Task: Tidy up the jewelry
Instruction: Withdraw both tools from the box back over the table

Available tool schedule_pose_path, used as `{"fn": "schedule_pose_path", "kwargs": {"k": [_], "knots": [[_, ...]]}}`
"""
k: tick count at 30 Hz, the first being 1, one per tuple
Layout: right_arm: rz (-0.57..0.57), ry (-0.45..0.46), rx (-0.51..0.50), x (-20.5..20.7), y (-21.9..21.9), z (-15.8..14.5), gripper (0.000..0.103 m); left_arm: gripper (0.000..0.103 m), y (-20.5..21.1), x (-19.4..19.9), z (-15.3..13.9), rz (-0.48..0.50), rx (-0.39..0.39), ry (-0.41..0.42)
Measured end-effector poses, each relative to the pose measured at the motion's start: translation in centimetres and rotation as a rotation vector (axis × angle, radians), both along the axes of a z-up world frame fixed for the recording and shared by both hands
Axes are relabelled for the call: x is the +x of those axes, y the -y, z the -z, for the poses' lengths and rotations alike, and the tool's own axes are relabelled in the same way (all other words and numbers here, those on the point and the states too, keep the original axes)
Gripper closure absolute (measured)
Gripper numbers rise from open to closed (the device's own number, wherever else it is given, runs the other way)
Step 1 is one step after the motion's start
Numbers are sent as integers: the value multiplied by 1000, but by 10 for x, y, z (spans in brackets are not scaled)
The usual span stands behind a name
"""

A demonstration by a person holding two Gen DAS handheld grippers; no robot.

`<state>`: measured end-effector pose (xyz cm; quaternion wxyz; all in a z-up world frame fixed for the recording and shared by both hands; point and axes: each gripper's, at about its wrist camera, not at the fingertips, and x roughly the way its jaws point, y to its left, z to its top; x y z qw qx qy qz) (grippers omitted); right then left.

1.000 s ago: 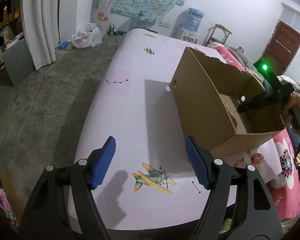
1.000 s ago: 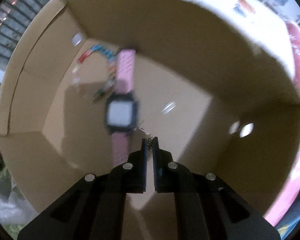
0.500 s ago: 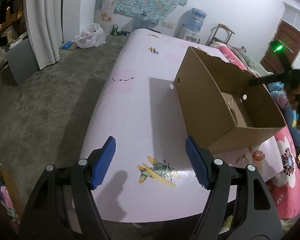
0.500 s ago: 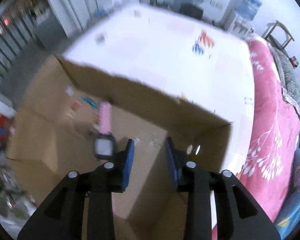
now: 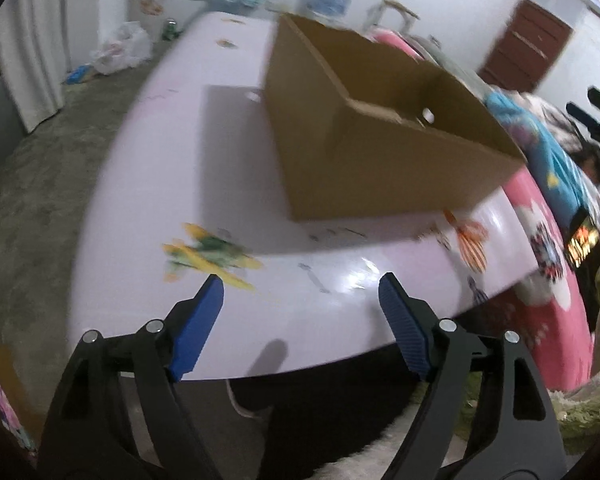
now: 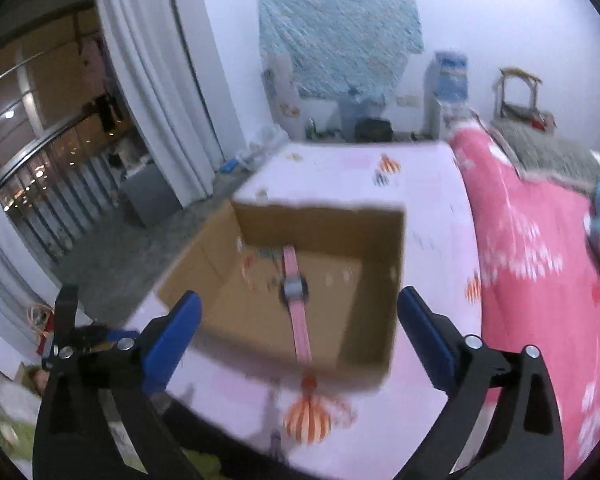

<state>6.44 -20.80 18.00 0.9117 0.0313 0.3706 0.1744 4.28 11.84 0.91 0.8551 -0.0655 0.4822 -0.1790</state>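
Note:
An open cardboard box (image 5: 380, 160) stands on the pink table (image 5: 180, 160); it also shows in the right wrist view (image 6: 376, 320). Inside it lie a pink-strapped watch (image 6: 294, 292) and small colourful jewelry (image 6: 256, 260) near its far left corner. My left gripper (image 5: 300, 320) is open and empty above the table's near edge, short of the box. My right gripper (image 6: 296, 344) is open and empty, held above and behind the box's near wall. It also shows at the right edge of the left wrist view (image 5: 592, 116).
A pink flowered bedspread (image 6: 540, 280) lies to the right of the table. White curtains (image 6: 148, 80), a water dispenser (image 6: 448, 80) and bags stand by the far wall. Grey floor (image 5: 32, 200) lies left of the table. Cartoon stickers (image 5: 204, 256) mark the tabletop.
My right gripper has opened, let go of a small piece inside the box, and pulled up and back out of it. My left gripper has drawn back toward the table's near edge.

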Motion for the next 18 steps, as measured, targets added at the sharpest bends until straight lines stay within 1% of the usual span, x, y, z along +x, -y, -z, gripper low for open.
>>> {"fn": "schedule_pose_path", "kwargs": {"k": [1,2,3,6,8,10,12,15,18], "knots": [[29,-23,-23,-12,3,15,7,22,10,0,3,23,1,0],[49,-39,-41,-13,7,29,7,20,19,1,7,40,4,0],[76,-61,-59,-19,8,41,7,20,29,3,11,55,11,-3],[184,-192,-79,-27,15,93,7,19,50,7,21,90,24,-16],[232,-240,-124,-31,13,115,7,19,64,11,30,108,48,-13],[253,-280,-175,-31,10,138,7,19,72,16,35,102,77,-3],[254,-301,-218,-29,5,154,7,18,76,19,37,76,95,21],[243,-312,-222,-27,2,164,7,13,83,23,38,68,128,40],[265,-349,-257,-20,3,176,7,12,89,24,40,65,182,56]]}}
